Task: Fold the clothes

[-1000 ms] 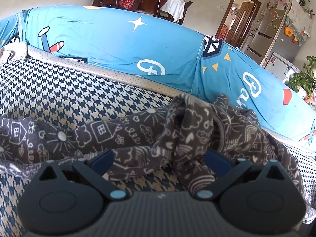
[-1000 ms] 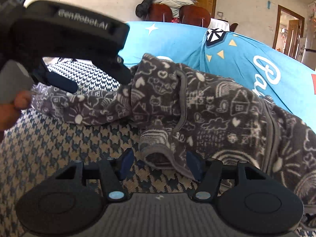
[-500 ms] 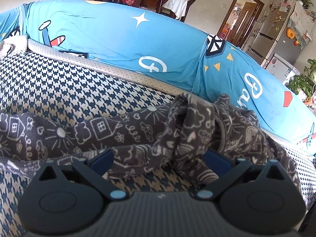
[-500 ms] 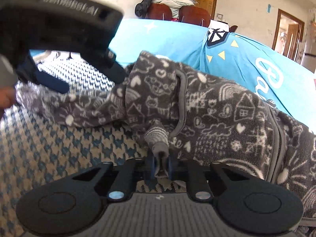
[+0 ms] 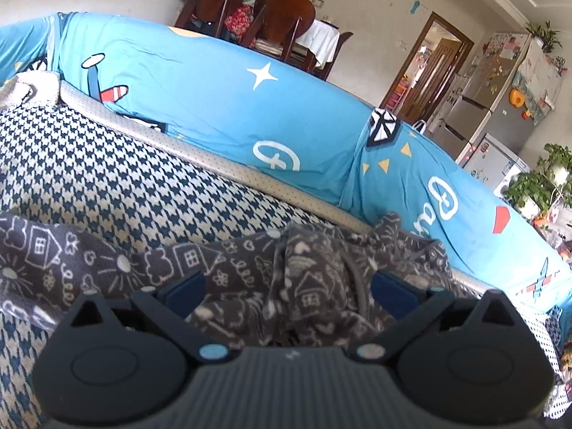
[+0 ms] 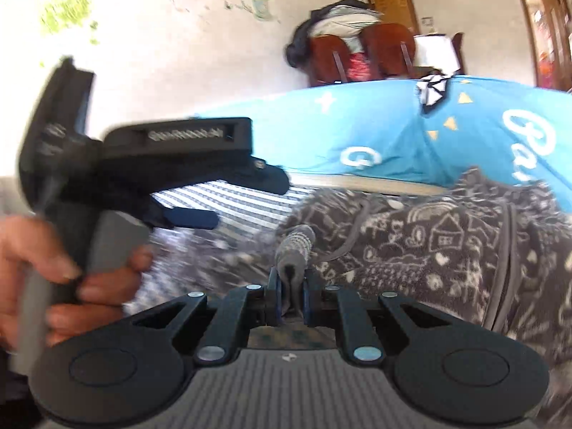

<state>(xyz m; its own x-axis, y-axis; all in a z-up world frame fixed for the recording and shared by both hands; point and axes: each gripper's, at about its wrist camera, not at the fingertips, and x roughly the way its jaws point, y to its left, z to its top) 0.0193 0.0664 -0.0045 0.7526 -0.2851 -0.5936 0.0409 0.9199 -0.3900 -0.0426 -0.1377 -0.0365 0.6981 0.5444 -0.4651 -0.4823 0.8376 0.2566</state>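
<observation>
A dark grey fleece garment (image 5: 250, 279) with white doodle prints lies crumpled on the houndstooth sofa seat (image 5: 107, 186). My left gripper (image 5: 287, 291) is open, its blue pads on either side of a bunched part of the fleece. In the right wrist view the same garment (image 6: 447, 246) spreads to the right, and my right gripper (image 6: 291, 300) is shut on its ribbed cuff (image 6: 295, 246), which sticks up between the pads. The left gripper (image 6: 193, 196) shows there too, held in a hand (image 6: 53, 275) at the left.
A blue cartoon-print cover (image 5: 232, 107) drapes the sofa back behind the garment. Beyond it stand wooden chairs (image 5: 250, 10), a doorway (image 5: 429, 71) and a fridge (image 5: 493, 107). Potted plants (image 5: 540, 186) sit at the far right.
My right gripper closed on the cuff and has lifted it, tilting upward. The left gripper stayed open and moved slightly forward over the fleece.
</observation>
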